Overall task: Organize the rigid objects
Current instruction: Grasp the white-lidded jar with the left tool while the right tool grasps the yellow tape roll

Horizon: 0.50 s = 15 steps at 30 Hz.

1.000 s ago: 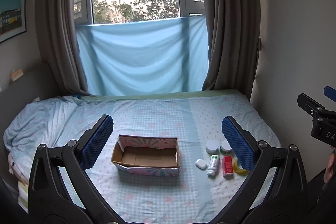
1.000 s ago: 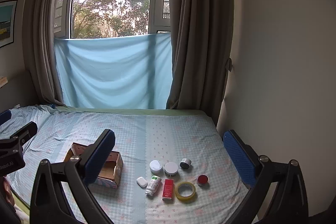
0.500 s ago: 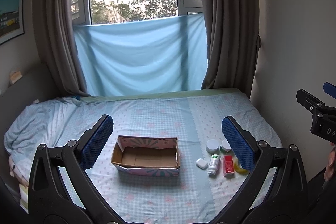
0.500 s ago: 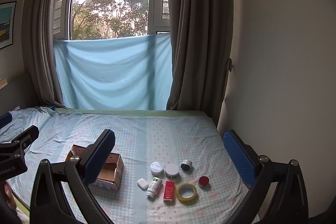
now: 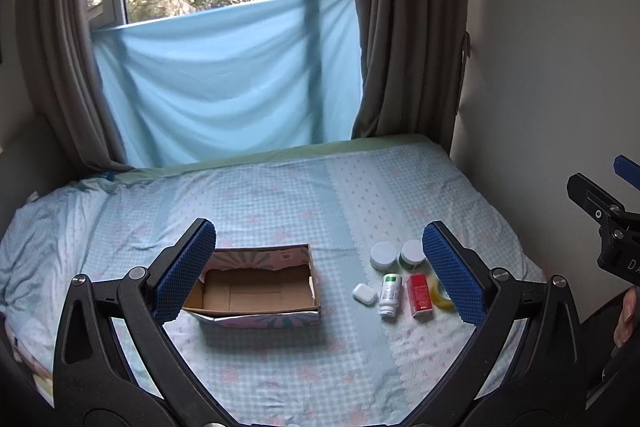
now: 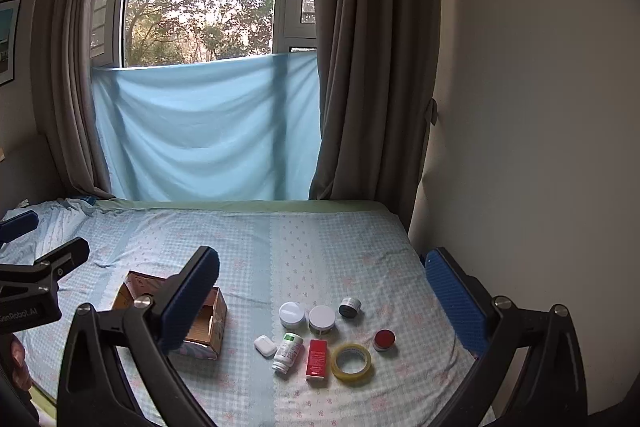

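A: Status on the grippers?
B: Left gripper [image 5: 320,275] has its jaws spread wide, nothing between them, above the bed [image 5: 280,203]. Right gripper [image 6: 320,303] is the same: wide apart, holding nothing.
A: Where's the box?
B: Open cardboard box [image 5: 256,291] sits on the checked sheet, cavity bare, at about 9 o'clock from the item cluster. In the right wrist view the box [image 6: 210,323] is partly behind the left finger.
A: Items?
B: All on the sheet, right of the box, well apart from it. Front row from the box outward: white earbud case [image 6: 265,345], white pill bottle [image 6: 288,347] lying on its side, red carton [image 6: 318,359], yellow tape roll [image 6: 351,362]. At 12 o'clock from that row: two white-lidded jars [image 6: 292,313] [image 6: 321,318] side by side, just beside each other. Small dark jar [image 6: 350,307] at 2 o'clock, red-lidded jar [image 6: 385,339] at 3 o'clock just beside the tape.
A: Anything touching?
B: Bottle and carton are close; contact can't be told. No finger touches any item.
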Each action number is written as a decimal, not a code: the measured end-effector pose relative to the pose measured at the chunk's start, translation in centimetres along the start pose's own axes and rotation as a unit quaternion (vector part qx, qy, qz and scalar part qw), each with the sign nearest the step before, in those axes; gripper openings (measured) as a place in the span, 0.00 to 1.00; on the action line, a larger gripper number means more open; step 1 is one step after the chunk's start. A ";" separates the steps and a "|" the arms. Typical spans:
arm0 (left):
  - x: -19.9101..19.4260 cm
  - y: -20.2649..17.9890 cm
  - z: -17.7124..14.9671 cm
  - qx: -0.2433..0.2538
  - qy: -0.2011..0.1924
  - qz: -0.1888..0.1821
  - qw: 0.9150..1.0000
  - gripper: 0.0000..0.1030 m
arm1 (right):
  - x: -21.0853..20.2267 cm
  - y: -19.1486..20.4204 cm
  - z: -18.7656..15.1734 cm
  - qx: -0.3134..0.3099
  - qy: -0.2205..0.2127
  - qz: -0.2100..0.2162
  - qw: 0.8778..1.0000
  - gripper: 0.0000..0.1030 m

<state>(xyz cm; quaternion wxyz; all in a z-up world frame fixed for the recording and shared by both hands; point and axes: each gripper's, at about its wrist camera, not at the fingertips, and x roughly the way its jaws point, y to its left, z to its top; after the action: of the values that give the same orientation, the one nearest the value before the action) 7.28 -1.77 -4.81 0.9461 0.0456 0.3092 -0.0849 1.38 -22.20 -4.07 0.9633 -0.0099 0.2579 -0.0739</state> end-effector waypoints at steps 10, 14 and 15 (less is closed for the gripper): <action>15.8 -5.5 -2.6 0.038 0.104 -0.063 0.992 1.00 | 9.7 -4.3 -8.3 0.032 0.100 -0.038 0.994 1.00; 23.2 -7.8 -4.3 0.049 0.153 -0.077 0.984 1.00 | 14.3 -6.0 -12.3 0.056 0.144 -0.043 0.987 1.00; 25.1 -8.4 -4.9 0.052 0.165 -0.079 0.982 1.00 | 15.5 -6.4 -13.3 0.065 0.155 -0.045 0.985 1.00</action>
<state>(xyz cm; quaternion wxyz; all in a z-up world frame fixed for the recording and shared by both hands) 22.79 -12.69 -23.87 0.8686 0.0831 0.4591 -0.1666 7.13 -30.53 -22.88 0.9060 0.0532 0.3979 -0.1341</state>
